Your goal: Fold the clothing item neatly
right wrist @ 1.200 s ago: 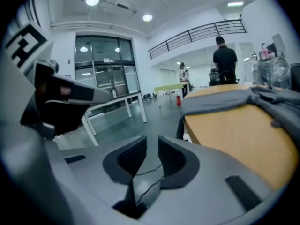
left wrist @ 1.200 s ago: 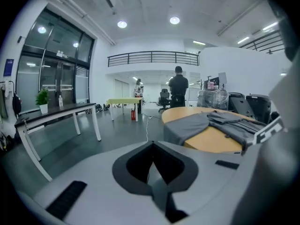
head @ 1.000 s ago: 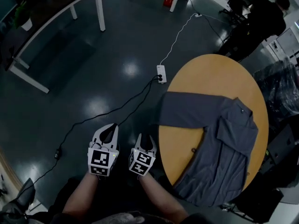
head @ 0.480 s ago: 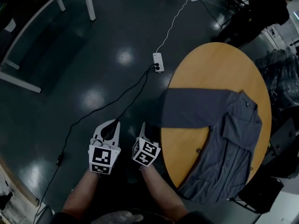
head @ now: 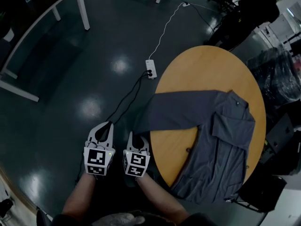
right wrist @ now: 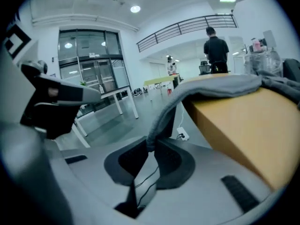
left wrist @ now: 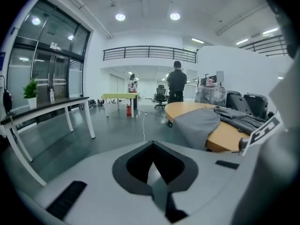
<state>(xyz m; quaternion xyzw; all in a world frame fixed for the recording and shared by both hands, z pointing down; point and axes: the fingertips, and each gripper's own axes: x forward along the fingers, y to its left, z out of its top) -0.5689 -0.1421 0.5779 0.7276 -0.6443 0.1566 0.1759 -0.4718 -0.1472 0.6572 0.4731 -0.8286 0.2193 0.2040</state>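
Room: a dark glossy floor (head: pixel 70 79) all around, a white power strip (head: pixel 150 68) lying on it, and a person in dark clothes (head: pixel 244 8) standing well beyond the table.
Surface: a round wooden table (head: pixel 202 69) sits at the right, and the whole job lies on it.
Garment: a grey collared cloth shirt (head: pixel 221 145) is spread over the near half of the top. Its hem spills past the near edge, and 1 long grey sleeve (head: pixel 174 112) stretches sideways and droops off the left rim.
Right side: the right gripper (right wrist: pixel 151 146) sits below the rim. Its jaws have just been closing, and the cuff end of that sleeve is pinched between them.
Left side: the left gripper (left wrist: pixel 152 144) is just beside it, jaws clenched together on nothing, clear of the cloth.
Handling: light, limp, thin fabric by the look of it. It should drape and slide on the smooth wood, so a pull on 1 cuff may drag the body along.
Where to hold: cuff and shoulder seam for the sleeve fold, then the 2 hem corners. The thicker seams should give the surest bite.
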